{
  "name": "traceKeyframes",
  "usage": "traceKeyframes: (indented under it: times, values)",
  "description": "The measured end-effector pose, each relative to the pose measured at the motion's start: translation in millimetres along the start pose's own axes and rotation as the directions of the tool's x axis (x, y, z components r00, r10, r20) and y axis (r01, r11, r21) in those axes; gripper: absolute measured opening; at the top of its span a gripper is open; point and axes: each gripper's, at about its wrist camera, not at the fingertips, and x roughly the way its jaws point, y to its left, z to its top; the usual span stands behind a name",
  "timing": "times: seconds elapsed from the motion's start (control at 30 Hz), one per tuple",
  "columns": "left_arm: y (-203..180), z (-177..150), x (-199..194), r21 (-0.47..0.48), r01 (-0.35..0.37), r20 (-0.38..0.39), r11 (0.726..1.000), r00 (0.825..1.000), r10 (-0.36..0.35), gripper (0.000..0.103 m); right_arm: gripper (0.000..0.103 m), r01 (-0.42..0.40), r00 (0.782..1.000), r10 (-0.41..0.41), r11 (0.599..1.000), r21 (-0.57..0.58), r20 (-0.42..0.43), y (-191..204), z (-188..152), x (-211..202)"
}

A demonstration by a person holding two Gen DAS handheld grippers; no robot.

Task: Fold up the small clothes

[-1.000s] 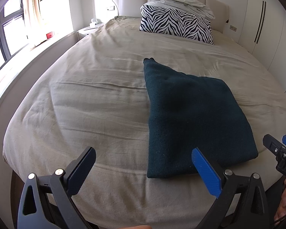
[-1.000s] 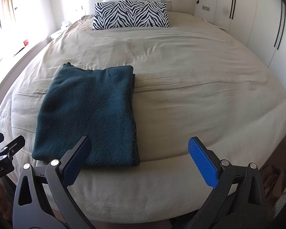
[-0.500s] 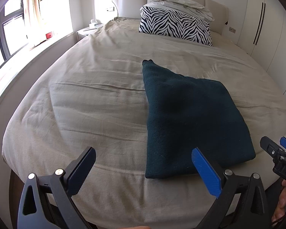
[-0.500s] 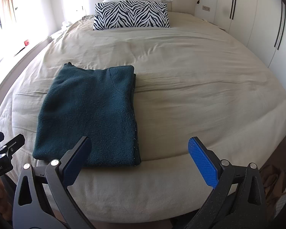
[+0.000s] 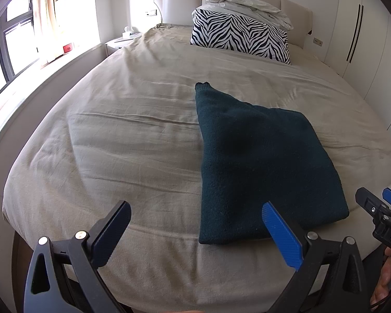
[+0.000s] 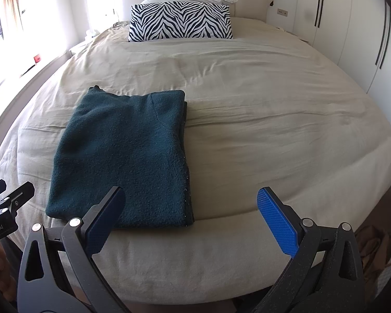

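We could not see the near edge of the dark green sweater (image 6: 122, 156) in the right wrist view, where the right gripper (image 6: 193, 221) covered part of it. The left gripper (image 6: 2, 203) was cut off by the frame edge. The red object (image 5: 67, 48) on the window ledge (image 5: 52, 64) was too small to identify. The bed's (image 5: 117, 143) far right side fell outside the frame.

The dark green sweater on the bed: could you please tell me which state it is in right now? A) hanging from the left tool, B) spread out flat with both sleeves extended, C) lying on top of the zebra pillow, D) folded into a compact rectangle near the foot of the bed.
D: the sweater lies folded in a rectangle on the bed, with both tools open and clear of it.
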Motion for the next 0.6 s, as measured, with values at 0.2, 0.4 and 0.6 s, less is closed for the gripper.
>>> traceKeyframes:
  times: [0.2,0.4,0.6]
  values:
    - [-0.2,-0.1,-0.1,0.000,0.000,0.001,1.000,1.000,0.000,0.103,0.103,0.000,1.000,0.000,1.000,0.001,-0.001,-0.2,-0.6,0.2]
    - [-0.2,-0.1,-0.1,-0.001,0.000,0.001,1.000,1.000,0.000,0.103,0.103,0.000,1.000,0.000,1.000,0.001,0.000,0.1,-0.8,0.2]
    - [0.1,0.0,0.0,0.001,-0.001,0.002,1.000,1.000,0.001,0.103,0.103,0.001,1.000,-0.001,1.000,0.001,-0.001,0.9,-0.6,0.1]
